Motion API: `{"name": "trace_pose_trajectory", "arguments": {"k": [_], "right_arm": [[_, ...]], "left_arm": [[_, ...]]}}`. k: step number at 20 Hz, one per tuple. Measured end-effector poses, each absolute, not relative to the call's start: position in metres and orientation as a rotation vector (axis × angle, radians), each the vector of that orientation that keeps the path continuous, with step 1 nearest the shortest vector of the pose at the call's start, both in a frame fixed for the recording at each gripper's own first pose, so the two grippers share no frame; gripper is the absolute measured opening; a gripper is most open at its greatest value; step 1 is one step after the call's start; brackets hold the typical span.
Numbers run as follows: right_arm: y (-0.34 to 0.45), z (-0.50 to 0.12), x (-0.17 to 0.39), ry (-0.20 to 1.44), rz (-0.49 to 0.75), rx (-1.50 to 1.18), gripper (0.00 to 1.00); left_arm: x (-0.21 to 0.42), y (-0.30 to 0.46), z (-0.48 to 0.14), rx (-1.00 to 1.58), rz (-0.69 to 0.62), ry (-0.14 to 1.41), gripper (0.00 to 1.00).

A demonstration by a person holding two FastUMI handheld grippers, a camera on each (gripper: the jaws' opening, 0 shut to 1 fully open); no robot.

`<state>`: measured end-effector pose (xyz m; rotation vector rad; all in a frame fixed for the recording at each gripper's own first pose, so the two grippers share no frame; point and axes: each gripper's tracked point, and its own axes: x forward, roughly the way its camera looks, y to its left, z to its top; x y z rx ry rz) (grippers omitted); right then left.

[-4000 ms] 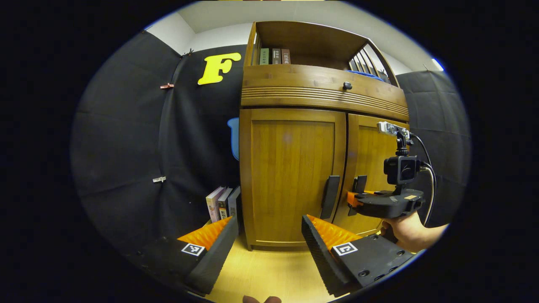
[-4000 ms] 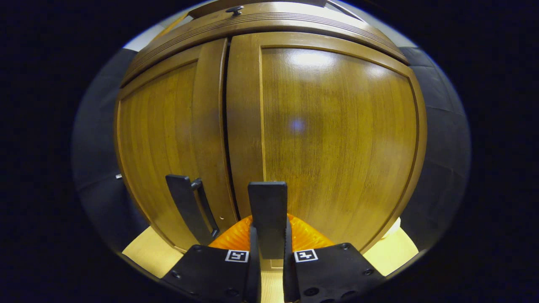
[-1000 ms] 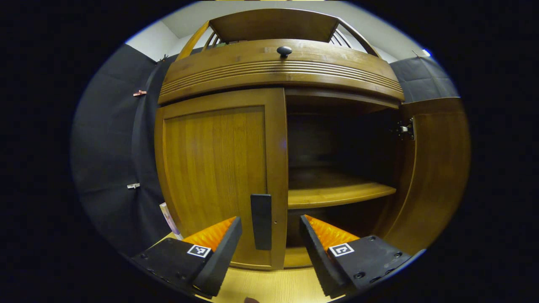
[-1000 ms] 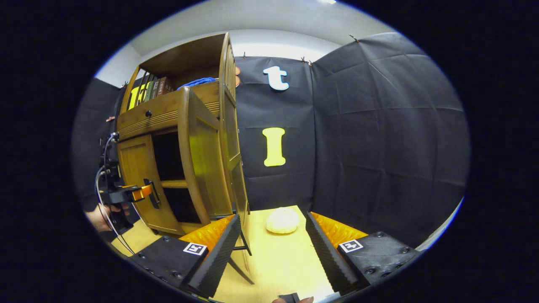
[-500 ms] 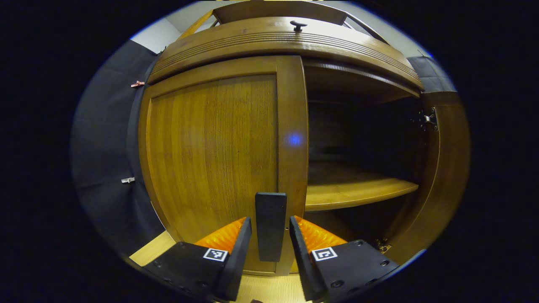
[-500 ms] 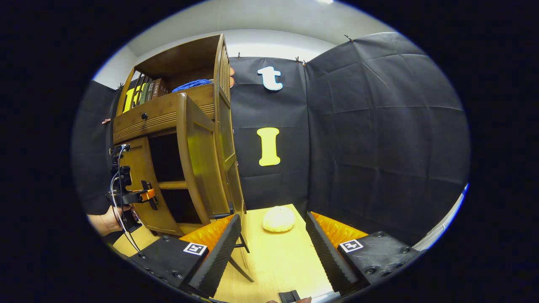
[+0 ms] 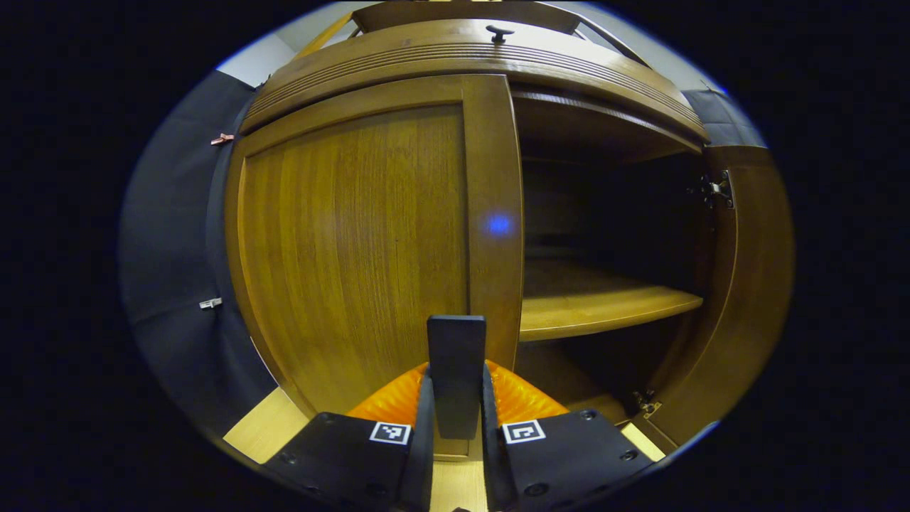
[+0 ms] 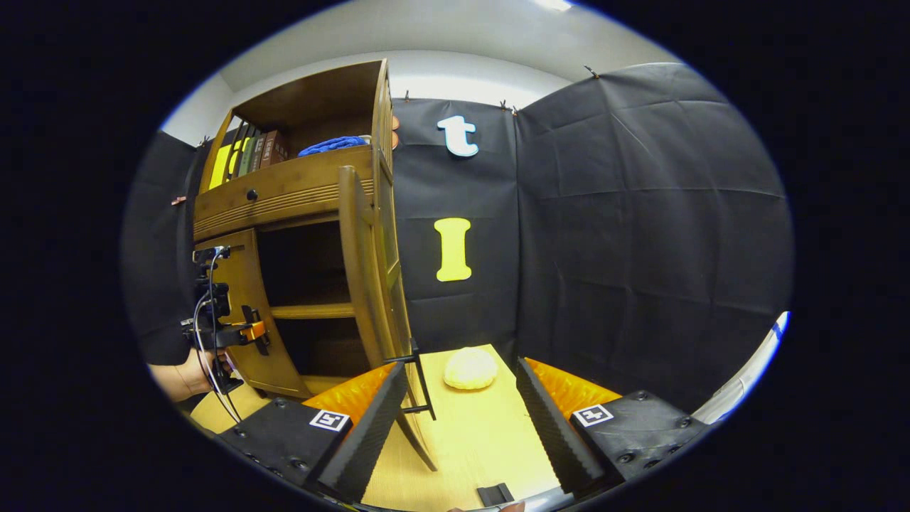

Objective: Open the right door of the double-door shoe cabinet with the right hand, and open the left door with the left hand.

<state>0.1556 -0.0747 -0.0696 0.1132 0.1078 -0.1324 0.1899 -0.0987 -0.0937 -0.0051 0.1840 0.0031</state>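
The wooden shoe cabinet (image 7: 469,64) is close in the left gripper view. Its left door (image 7: 355,242) lies flush with the frame. My left gripper (image 7: 456,378) is shut on that door's upright black handle (image 7: 456,341), one finger pressing each side. The right door (image 7: 753,284) stands wide open, baring an inner shelf (image 7: 604,306). In the right gripper view the cabinet (image 8: 284,192) stands at the left and the right door (image 8: 362,284) is seen edge-on with its handle (image 8: 421,384) sticking out. My right gripper (image 8: 458,419) is open and holds nothing. The left gripper (image 8: 238,333), in a hand, is at the left door.
A cream round object (image 8: 469,368) lies on the pale wooden floor (image 8: 476,434) right of the cabinet. Books (image 8: 249,153) and a blue item (image 8: 330,146) sit on the cabinet's top shelf. Black cloth walls (image 8: 640,249) close in the right and back.
My left gripper moved up to the left door's handle and shut on it. My right gripper, once shut on the right handle, has let go, and the right door now stands wide open.
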Motion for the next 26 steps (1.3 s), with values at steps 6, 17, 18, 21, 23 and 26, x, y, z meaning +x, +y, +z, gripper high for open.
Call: {"name": "trace_pose_trajectory", "arguments": {"k": [6,17,18,21,23,26], "right_arm": [[-0.062,-0.069,0.154,0.106,-0.111,0.103,0.98],[-0.029,-0.071,0.149,0.106,-0.038,0.096,0.98],[-0.026,-0.070,0.149,0.106,-0.032,0.100,0.98],[-0.014,-0.071,0.148,0.106,-0.012,0.106,0.98],[-0.009,-0.072,0.148,0.109,0.004,0.096,0.98],[-0.001,-0.073,0.147,0.110,0.030,0.089,0.98]], "left_arm": [[0.145,-0.086,-0.099,0.012,-0.025,0.176,0.33],[0.045,-0.025,-0.103,0.013,-0.079,0.169,0.30],[0.037,-0.019,-0.103,0.013,-0.078,0.167,0.30],[0.021,0.002,-0.104,0.022,-0.070,0.161,0.27],[0.011,0.016,-0.105,0.024,-0.058,0.159,0.29],[-0.001,0.037,-0.105,0.003,-0.041,0.154,0.24]]}}
